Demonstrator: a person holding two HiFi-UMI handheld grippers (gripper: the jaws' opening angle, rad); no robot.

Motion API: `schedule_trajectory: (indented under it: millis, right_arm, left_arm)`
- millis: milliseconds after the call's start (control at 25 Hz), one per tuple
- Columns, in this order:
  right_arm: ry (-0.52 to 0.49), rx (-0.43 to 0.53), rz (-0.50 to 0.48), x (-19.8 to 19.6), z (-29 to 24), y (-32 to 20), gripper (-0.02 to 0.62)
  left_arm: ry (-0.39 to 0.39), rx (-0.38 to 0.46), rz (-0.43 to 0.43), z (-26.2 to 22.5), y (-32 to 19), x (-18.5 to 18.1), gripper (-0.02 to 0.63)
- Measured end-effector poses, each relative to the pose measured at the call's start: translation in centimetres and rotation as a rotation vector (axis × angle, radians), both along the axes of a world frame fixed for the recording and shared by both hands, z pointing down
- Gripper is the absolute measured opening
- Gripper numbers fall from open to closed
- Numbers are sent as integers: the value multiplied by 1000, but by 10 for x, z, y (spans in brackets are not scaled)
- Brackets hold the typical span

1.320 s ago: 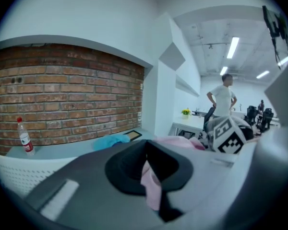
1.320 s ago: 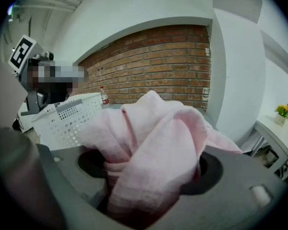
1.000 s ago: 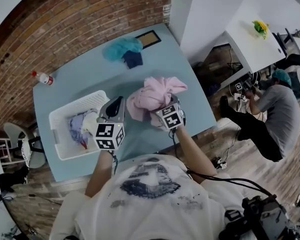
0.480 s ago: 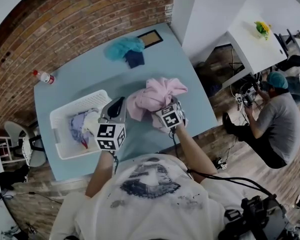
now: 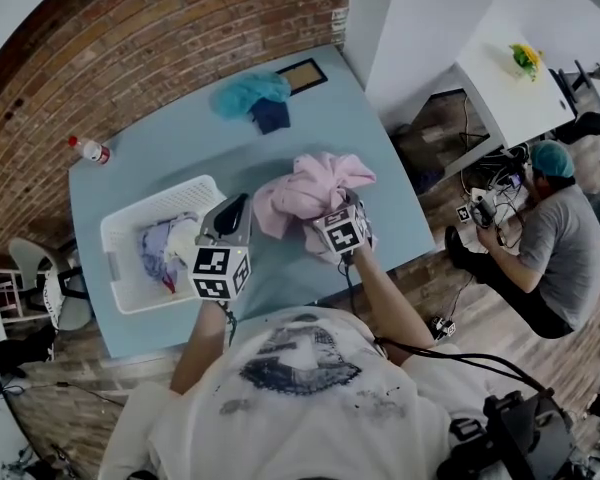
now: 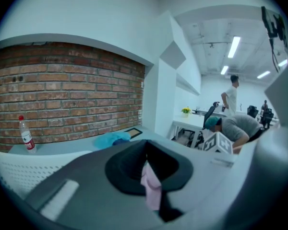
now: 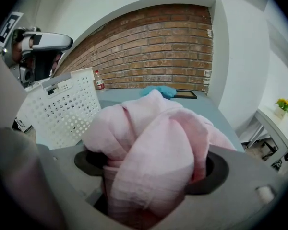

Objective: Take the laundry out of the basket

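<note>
Pinching a thin fold of the pink garment (image 5: 310, 190), the left tool (image 6: 145, 150) has its jaws pressed together on the cloth. The right tool (image 7: 151, 169) has just been spreading its jaws, and the bunched bulk of the same garment fills the gap between them loosely. The garment rests in a heap on the pale blue table (image 5: 180, 153), outside the basket and just to its right. The white perforated laundry basket (image 5: 155, 206) stands on the table beside the left tool, and it holds a crumpled lavender garment (image 5: 158, 250), a pale piece (image 5: 183, 236) against its near wall and a streak of red (image 5: 168, 284). Well apart, at the table's far end, a teal cloth (image 5: 245, 93) touches a dark blue item (image 5: 270, 116), and a bottle (image 5: 88, 150) lies near the far left corner.
</note>
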State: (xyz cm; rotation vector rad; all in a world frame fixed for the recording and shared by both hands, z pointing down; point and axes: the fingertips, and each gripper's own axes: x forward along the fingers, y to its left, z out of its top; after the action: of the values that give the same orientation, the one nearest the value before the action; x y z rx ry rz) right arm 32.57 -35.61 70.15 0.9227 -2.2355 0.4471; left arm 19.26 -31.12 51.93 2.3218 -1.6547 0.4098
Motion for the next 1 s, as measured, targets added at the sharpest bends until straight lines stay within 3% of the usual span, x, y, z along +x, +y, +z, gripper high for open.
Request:
schedule_trajectory:
  millis: [480,1000]
  right_arm:
    - [-10,48,27,11,-27,0,469]
    - [65,100,81,19,-55,16,469]
  left_arm:
    - [4,16,-10,-6,11,-11,-9]
    - [13,36,5,-17,29,-47,-9]
